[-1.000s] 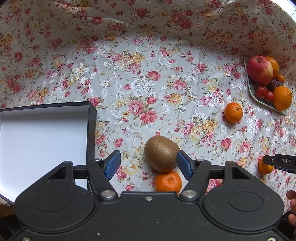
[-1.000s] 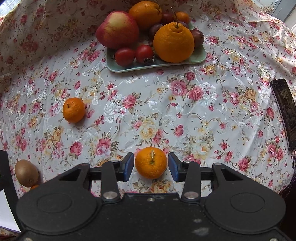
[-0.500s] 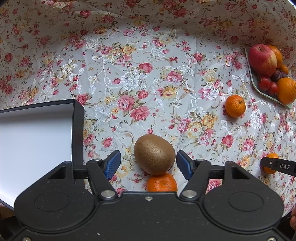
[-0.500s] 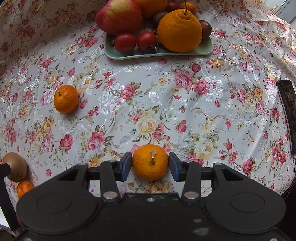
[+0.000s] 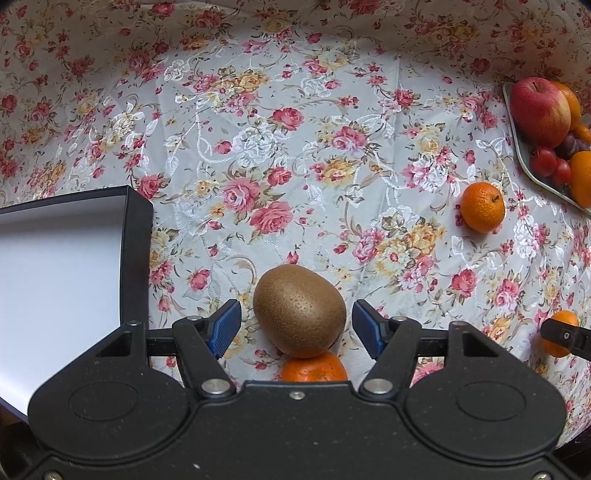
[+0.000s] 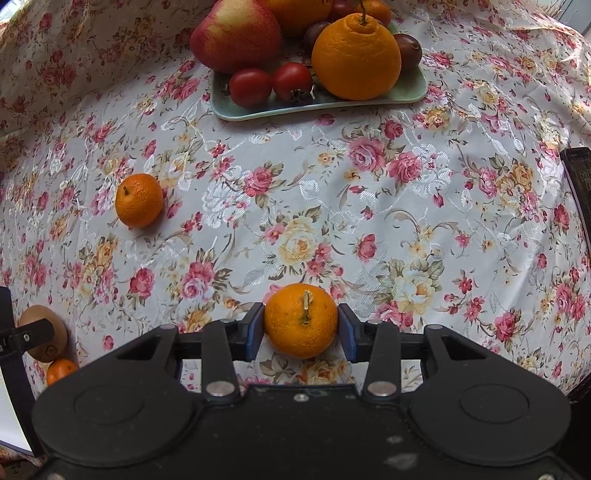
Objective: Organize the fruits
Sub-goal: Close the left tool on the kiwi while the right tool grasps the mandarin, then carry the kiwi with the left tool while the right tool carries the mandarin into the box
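A brown kiwi (image 5: 299, 312) lies on the flowered cloth between the blue pads of my left gripper (image 5: 297, 328), which is open with gaps on both sides. A small mandarin (image 5: 314, 367) lies just behind the kiwi, partly hidden by the gripper body. My right gripper (image 6: 301, 326) is shut on a stemmed mandarin (image 6: 301, 319), both pads touching it. Another mandarin (image 6: 139, 200) lies loose on the cloth to the left; it also shows in the left wrist view (image 5: 482, 207). The kiwi shows at the right view's left edge (image 6: 48, 339).
A pale green tray (image 6: 317, 105) at the back holds an apple (image 6: 236, 33), tomatoes, a large orange (image 6: 356, 59) and dark fruits. A black box with a white inside (image 5: 62, 269) stands left of the kiwi. A dark flat object (image 6: 580, 177) lies at the right edge.
My right gripper has closed its pads onto the stemmed mandarin. My left gripper has moved forward so the kiwi sits deeper between its open pads.
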The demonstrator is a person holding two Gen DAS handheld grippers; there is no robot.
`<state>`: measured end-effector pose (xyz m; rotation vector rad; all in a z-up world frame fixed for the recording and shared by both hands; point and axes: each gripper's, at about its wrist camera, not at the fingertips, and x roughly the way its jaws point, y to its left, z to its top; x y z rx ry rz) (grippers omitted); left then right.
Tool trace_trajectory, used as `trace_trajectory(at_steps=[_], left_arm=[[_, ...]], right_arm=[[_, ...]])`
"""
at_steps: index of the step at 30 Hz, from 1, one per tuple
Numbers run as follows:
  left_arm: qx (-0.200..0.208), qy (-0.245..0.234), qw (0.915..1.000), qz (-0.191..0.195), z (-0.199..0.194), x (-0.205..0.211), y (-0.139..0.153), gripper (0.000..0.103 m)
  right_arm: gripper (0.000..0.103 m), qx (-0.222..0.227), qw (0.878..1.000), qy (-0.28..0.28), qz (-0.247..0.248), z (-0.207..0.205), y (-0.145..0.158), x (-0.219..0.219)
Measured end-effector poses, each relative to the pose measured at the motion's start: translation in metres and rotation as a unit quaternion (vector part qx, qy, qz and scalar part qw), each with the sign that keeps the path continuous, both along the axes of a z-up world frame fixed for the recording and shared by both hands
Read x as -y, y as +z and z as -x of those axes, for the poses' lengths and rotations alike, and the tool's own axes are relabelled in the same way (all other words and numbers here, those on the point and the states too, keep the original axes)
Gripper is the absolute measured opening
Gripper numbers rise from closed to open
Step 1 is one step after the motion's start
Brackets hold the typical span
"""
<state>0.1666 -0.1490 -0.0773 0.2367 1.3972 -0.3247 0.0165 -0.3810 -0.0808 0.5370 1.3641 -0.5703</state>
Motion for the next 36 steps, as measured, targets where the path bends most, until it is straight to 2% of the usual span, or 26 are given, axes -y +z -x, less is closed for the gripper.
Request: trace_trajectory(at_steps=[3, 12, 18, 22, 27, 36], left_arm=[[-0.011, 0.005, 0.9999, 0.001, -0.001, 0.001, -0.005, 0.060], [-0.016, 0.031, 0.9990, 0.029, -0.006, -0.008, 0.002, 0.059], [0.005, 0.039, 0.9976, 0.058, -0.006, -0.021, 0.028, 0.059], [0.027, 0.058, 0.9955, 0.069, -0.014, -0.042, 0.046, 0.059], [0.065, 0.091, 0.9925, 0.050, -0.024, -0.078, 0.058, 0.059], [0.079, 0.172, 0.9812, 0.036, -0.043, -0.152, 0.062, 0.059]], right_arm=[[0.043, 0.007, 1.000, 0.005, 0.000, 0.000, 0.005, 0.000], [0.043, 0.039, 0.999, 0.032, 0.000, -0.004, 0.025, -0.014], [0.043, 0.050, 0.998, 0.038, 0.000, -0.011, 0.035, -0.027], [0.043, 0.062, 0.997, 0.047, -0.001, -0.021, 0.043, -0.040], [0.043, 0.076, 0.995, 0.071, -0.008, -0.040, 0.050, -0.066], [0.043, 0.092, 0.986, 0.132, -0.038, -0.084, 0.051, -0.133]])
